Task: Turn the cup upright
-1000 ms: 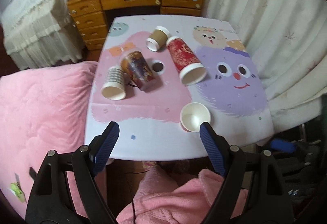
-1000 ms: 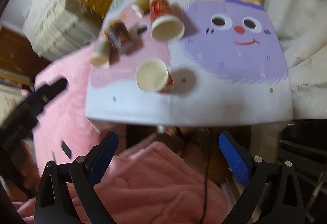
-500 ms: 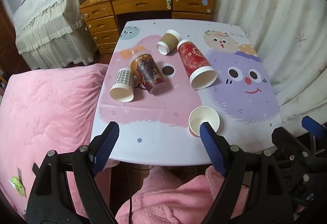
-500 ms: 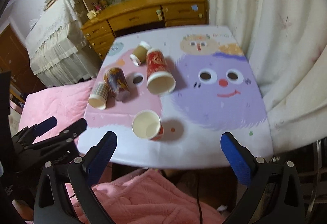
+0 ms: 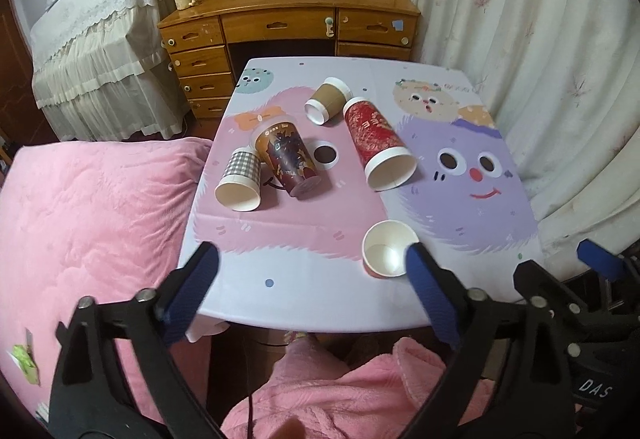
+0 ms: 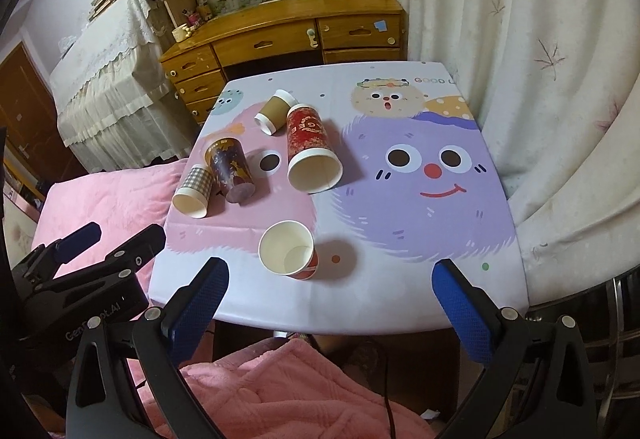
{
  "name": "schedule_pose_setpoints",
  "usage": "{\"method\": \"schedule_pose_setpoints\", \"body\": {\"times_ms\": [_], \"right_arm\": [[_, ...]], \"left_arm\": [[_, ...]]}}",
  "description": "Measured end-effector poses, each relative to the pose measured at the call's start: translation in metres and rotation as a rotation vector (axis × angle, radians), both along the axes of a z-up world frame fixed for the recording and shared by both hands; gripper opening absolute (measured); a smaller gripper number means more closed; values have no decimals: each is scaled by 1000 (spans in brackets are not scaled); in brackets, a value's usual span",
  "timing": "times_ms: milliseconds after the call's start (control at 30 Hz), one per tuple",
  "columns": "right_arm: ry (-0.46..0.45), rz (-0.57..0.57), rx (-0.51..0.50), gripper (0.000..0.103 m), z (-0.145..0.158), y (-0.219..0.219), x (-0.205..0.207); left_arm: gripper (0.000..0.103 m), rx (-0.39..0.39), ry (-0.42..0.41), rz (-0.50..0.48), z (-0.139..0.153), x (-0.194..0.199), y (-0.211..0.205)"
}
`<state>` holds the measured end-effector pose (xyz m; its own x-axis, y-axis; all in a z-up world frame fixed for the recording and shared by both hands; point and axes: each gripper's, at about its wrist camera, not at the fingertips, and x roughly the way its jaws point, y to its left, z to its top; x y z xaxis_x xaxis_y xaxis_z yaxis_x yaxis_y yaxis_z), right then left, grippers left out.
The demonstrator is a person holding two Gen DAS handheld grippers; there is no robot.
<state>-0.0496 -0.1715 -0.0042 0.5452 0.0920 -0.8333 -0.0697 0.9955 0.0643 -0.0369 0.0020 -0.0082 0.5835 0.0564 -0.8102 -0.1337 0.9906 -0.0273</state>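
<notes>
Several paper cups lie on their sides on the cartoon tablecloth (image 5: 460,199): a tall red cup (image 5: 376,143) (image 6: 310,149), a brown cup (image 5: 327,101) (image 6: 276,111), a dark patterned cup (image 5: 289,157) (image 6: 231,169) and a checked cup (image 5: 240,179) (image 6: 195,189). A small red cup (image 5: 388,249) (image 6: 289,249) stands upright near the front edge. My left gripper (image 5: 312,291) is open and empty, held before the front edge. My right gripper (image 6: 328,299) is open and empty, also off the front edge, nearest the small cup.
A wooden desk (image 5: 288,23) (image 6: 280,35) with drawers stands behind the table. White curtains (image 5: 540,39) hang on the right. A pink blanket (image 5: 92,223) lies left of the table, and pink fabric (image 6: 288,391) lies below the grippers.
Both views have tilted up and steadied, so the desk and shelves now show. The cups have not moved. Both grippers stay open.
</notes>
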Motion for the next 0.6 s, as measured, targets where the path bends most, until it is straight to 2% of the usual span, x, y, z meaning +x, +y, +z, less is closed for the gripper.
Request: {"method": "schedule_pose_setpoints", "body": {"times_ms": [367, 600], "right_arm": [[-25, -14, 14, 103, 0, -15, -11], [-21, -16, 10, 103, 0, -18, -20]], "left_arm": [[102, -14, -32, 25, 6, -14, -2], [102, -2, -31, 2, 6, -19, -11]]}}
